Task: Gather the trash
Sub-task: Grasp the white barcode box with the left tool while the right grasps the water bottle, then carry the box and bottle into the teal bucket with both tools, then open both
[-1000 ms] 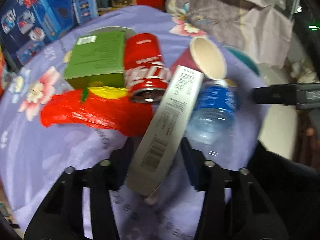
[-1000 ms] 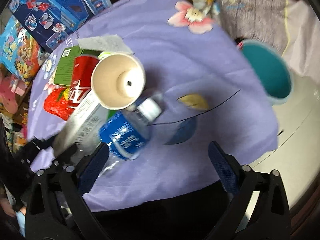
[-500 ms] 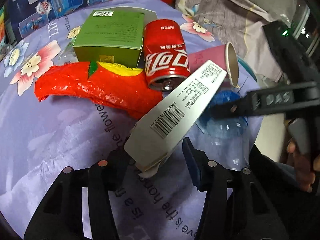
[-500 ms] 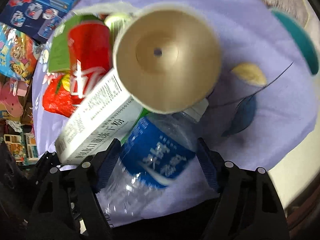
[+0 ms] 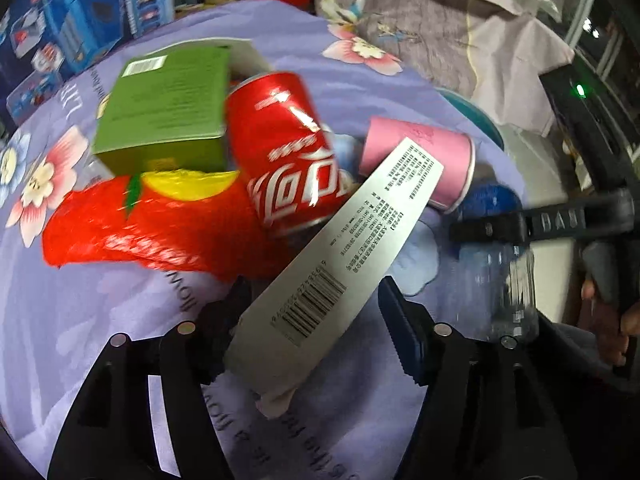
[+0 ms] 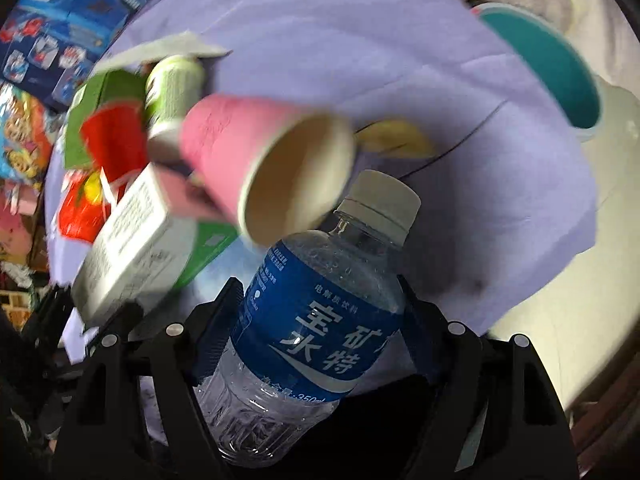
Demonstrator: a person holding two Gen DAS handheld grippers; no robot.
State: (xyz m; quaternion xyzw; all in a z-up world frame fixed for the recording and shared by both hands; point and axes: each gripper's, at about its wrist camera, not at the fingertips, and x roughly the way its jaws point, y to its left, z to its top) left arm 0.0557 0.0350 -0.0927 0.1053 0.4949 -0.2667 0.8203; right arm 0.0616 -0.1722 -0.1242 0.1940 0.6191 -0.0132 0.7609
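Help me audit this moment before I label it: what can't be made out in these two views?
- Bottle base: right wrist view, hidden behind the right tool.
- Same bottle, left wrist view: crossed by a dark tool finger, lower part blurred.
- White box near end: left wrist view, hidden partly by the left tool; small print unreadable.
- Green box and can: right wrist view, blurred, partly behind the pink cup.
- Teal bin: contents unseen.

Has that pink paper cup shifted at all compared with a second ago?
Yes. In the right wrist view the pink paper cup has tipped: its mouth faced the camera before, now its side shows. It lies against the water bottle, which the right gripper now straddles.
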